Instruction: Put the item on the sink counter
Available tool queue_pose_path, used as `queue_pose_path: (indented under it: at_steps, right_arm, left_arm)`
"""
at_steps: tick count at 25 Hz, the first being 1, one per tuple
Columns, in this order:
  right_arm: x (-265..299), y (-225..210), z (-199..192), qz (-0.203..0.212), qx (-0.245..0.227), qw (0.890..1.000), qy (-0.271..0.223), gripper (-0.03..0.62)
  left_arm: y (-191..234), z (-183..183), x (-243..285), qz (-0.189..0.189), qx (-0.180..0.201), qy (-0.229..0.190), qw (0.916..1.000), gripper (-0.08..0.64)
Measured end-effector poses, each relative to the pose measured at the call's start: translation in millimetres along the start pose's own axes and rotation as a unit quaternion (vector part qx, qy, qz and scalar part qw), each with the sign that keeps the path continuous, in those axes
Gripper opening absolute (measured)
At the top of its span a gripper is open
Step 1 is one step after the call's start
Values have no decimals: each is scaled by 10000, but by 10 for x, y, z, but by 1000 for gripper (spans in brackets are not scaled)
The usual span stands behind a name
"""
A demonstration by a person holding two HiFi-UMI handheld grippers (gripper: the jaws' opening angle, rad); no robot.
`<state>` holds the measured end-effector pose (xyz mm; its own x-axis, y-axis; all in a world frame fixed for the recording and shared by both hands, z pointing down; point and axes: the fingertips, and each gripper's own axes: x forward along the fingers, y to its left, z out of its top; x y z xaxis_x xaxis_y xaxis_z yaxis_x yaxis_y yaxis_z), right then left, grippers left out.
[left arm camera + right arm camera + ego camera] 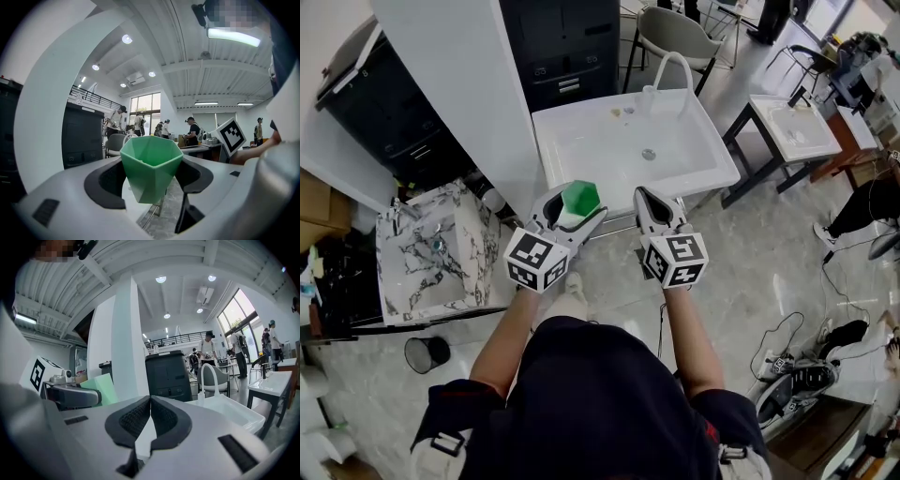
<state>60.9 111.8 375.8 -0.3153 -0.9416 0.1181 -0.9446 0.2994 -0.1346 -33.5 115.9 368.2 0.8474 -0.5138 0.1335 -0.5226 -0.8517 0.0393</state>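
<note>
left gripper (575, 207): jaws set wide, clamped on the green cup (151, 166), pads on its lower facets, mouth up.
right gripper (645, 197): jaws together, nothing between them, beside the left one.
item location: cup is in the air in front of the person, over the front left rim of the white sink (712, 164), not set down.
slip risk: cup walls taper and are faceted, so a loose squeeze likely lets it slide or twist out.
placement risk: flat rim looks narrow. released half on it, the cup probably tips into the basin or off the front edge to the floor.
bump risk: white panel (459, 84) stands just left of the sink, so a leftward swing could clip it.
faucet (670, 70): at the back rim, well apart from the cup.
open room: basin and right rim are bare, floor right of the sink is free.
edges: front rim is nearest. marble sink (431, 248) sits lower left, apart.
</note>
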Motion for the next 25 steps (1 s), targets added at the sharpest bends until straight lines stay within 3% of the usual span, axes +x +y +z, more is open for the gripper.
queue_pose_path:
  at_steps: [25]
  right_arm:
    - [1257,-354,228,-189,154,9996,145,35]
  left_arm:
    - [1173,192,709,-278,-132,24,9995,324]
